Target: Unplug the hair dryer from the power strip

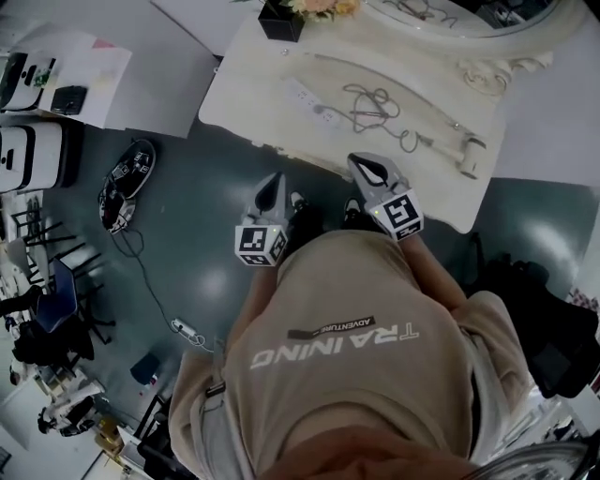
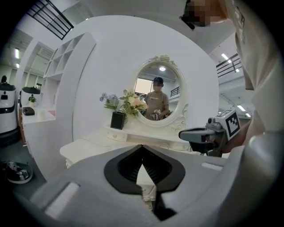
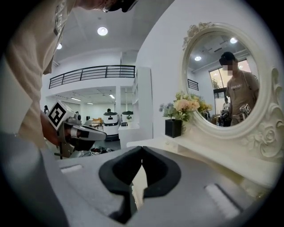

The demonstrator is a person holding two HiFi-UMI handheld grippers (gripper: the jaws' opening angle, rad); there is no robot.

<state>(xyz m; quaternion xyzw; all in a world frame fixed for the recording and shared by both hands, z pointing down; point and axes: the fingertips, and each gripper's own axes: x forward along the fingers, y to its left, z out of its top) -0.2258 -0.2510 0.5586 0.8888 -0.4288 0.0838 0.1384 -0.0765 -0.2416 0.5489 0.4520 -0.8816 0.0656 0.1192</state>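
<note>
A white power strip (image 1: 313, 104) lies on the cream dressing table (image 1: 246, 94) in the head view. A dark cable (image 1: 372, 107) loops from it toward the white hair dryer (image 1: 465, 150) near the table's right front edge. Both grippers hang in front of the table, short of its edge and apart from these things. My left gripper (image 1: 274, 181) (image 2: 142, 147) is shut with nothing between its jaws. My right gripper (image 1: 365, 165) (image 3: 142, 149) is also shut and holds nothing. Neither gripper view shows the strip or the dryer.
A black vase of flowers (image 1: 280, 20) (image 2: 118, 119) (image 3: 173, 127) stands at the table's back by the oval mirror (image 2: 158, 96). On the floor to the left are shoes (image 1: 127, 182) and another power strip (image 1: 185, 329). A white cabinet (image 1: 66, 80) stands far left.
</note>
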